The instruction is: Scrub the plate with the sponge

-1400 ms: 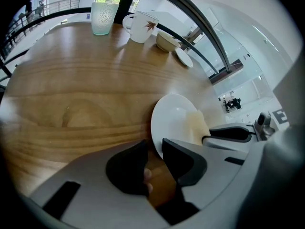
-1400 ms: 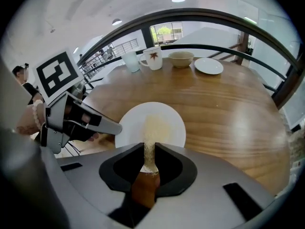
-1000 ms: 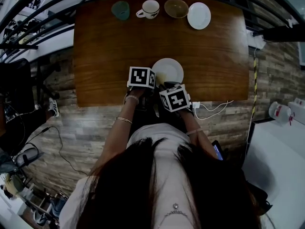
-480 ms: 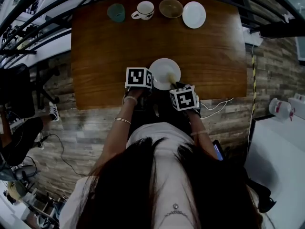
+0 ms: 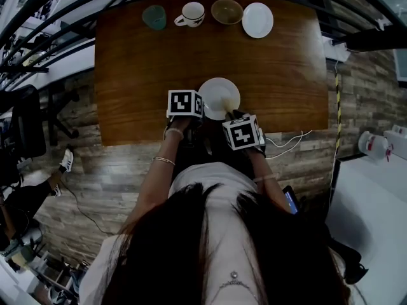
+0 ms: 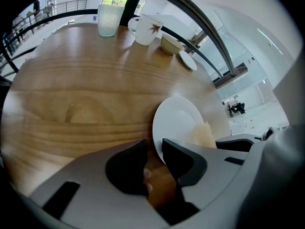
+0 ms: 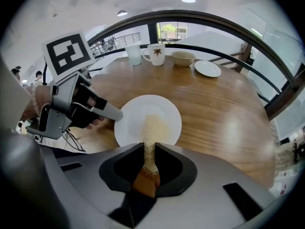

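Since a second ago the right tongs have slid a little to the right along the near part of the plate, while the left tongs kept their place.

The desk lies under both tongs and stretches far ahead of them. The plate rests on it just in front of both tongs, close to the desk's near edge. The left tongs are clenched on its left rim, which passes between their jaws, and so they hold it steady. Well beyond both tongs, along the far edge, a small plate, a bowl, a mug and a cup stand in one row. The sponge is grasped by the right tongs and squeezed thin between their jaws. Its free end reaches forward and down onto the plate's inner face, to the right of the left tongs.

I judge that the scrubbing step is in hand, with the sponge already on the plate. The next move calls for more strokes across the parts not yet rubbed, with light downward pressure. The left tongs must stay clenched, or the plate may slide or tip.
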Motion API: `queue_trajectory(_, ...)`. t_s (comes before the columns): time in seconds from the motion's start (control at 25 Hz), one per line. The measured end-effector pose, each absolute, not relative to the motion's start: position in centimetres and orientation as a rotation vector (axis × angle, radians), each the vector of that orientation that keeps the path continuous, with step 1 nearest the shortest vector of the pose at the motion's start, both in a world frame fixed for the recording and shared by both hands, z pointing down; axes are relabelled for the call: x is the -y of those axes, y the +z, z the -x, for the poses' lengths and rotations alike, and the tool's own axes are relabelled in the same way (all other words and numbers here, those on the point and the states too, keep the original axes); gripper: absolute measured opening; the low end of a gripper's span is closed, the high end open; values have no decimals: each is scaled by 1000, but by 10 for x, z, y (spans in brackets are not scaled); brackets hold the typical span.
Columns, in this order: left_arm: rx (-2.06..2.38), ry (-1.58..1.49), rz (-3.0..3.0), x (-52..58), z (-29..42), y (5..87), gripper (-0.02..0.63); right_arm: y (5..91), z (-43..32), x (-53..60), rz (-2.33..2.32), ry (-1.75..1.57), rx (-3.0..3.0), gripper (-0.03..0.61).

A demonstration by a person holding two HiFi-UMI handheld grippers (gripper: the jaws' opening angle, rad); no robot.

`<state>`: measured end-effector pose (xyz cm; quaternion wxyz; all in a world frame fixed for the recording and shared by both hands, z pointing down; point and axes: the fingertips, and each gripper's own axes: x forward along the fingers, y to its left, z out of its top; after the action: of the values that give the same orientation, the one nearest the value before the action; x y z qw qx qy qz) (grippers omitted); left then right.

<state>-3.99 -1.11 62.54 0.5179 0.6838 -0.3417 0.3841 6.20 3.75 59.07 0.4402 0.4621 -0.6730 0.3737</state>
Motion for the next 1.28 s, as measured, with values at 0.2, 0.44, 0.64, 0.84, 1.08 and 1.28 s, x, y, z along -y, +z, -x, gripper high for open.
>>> queue_trajectory(0.2,829,913,-1631,12,40,626,104,589,-25,-41,-1014,880,1733,87)
queue_trajectory(0.44,840,918,-1636,11,41,625,104,585,6,-49,-916,886,1797,87)
queue_trajectory(0.64,834,918,-1637,11,40,626,104,589,0,-49,-932,899,1787,87)
queue_trajectory(0.84,831,919,-1637,12,42,626,104,588,-27,-46,-1018,917,1735,87)
queue_trajectory(1.08,831,918,-1637,11,41,625,106,595,-76,-50,-1168,1004,1633,87)
queue_trajectory(1.28,829,920,-1637,10,39,624,106,591,-103,-45,-1248,1022,1586,87)
